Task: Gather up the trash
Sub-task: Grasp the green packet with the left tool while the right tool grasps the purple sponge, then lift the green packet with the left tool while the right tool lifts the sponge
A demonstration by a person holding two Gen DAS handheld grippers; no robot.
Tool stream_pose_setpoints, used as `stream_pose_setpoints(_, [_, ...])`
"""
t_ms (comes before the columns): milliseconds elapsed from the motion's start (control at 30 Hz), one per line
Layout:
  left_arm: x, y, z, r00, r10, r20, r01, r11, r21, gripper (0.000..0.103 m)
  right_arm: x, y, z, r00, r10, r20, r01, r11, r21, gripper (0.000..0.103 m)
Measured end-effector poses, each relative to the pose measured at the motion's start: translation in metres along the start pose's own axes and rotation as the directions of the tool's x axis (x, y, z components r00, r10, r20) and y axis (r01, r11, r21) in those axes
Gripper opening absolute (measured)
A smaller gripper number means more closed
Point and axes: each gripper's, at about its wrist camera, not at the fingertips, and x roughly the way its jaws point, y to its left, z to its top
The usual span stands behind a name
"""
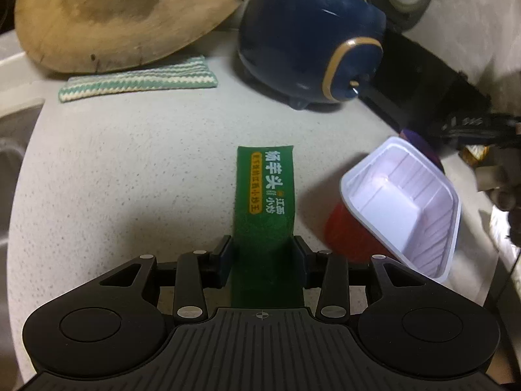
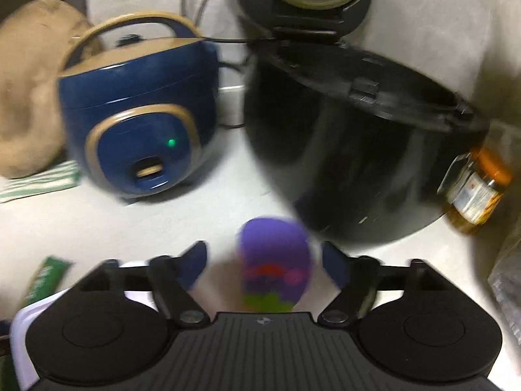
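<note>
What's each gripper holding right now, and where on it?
The left gripper pinches the green packet across its near end. The right gripper holds nothing: its fingers stand open either side of a purple cup.

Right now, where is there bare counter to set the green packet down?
The widest bare patch of counter lies left of the green packet, bordered by the striped cloth behind and the sink edge further left. To the right it is crowded: the white tub, purple can, blue cooker and black cooker sit close together.
</note>
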Motion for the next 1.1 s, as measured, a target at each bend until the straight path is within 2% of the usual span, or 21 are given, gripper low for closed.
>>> stream_pose_setpoints(67, [-0.002,0.003,-0.003,1.000,-0.004,0.004,0.004,1.000,-0.003,0.043,0.020,-0.001,0.006,0.998,0.002,-0.056,-0.003,1.000,-0.019,0.082])
stream_pose_setpoints(133, [-0.005,0.005,-0.006,1.000,-0.004,0.010,0.004,1.000,-0.002,0.043,0.046,0.001,0.010,0.989,0.010,-0.149,-0.015,0.999,-0.034,0.082])
stream_pose_setpoints(200, [-0.007,0.009,-0.009,1.000,-0.014,0.014,0.014,1.000,-0.018,0.043,0.061,0.001,0.006,0.980,-0.012,-0.199,0.006,0.999,-0.032,0.081])
stream_pose_setpoints(300, [-0.010,0.013,-0.010,1.000,-0.014,0.012,0.014,0.999,-0.029,0.043,0.066,-0.006,0.002,0.974,0.005,-0.228,-0.002,1.000,0.015,0.060])
stream_pose_setpoints(367, [-0.011,0.014,-0.009,1.000,-0.010,0.006,0.010,1.000,-0.023,0.043,0.058,-0.010,-0.001,0.975,0.018,-0.220,-0.011,0.999,0.035,0.060])
stream_pose_setpoints(533, [-0.006,0.004,-0.006,1.000,-0.003,-0.025,0.004,1.000,0.029,0.043,0.013,-0.013,-0.007,0.993,0.025,-0.117,-0.023,0.999,0.022,0.060])
stream_pose_setpoints(700, [-0.003,-0.008,-0.007,0.998,0.044,-0.040,-0.040,0.995,0.088,0.044,-0.027,-0.020,-0.030,0.998,-0.011,-0.066,0.012,1.000,0.017,0.060])
stream_pose_setpoints(833, [-0.001,-0.014,-0.008,0.995,0.093,-0.043,-0.087,0.987,0.133,0.047,-0.041,-0.028,-0.052,0.996,-0.035,-0.082,0.040,0.998,0.058,0.060])
stream_pose_setpoints(967, [0.000,-0.010,-0.005,0.993,0.110,-0.054,-0.100,0.982,0.162,0.049,-0.044,-0.037,-0.060,0.992,-0.070,-0.103,0.082,0.989,0.119,0.060])
stream_pose_setpoints(1100, [0.003,0.001,-0.001,0.996,0.068,-0.052,-0.059,0.986,0.155,0.049,-0.036,-0.038,-0.064,0.984,-0.094,-0.151,0.121,0.977,0.176,0.060])
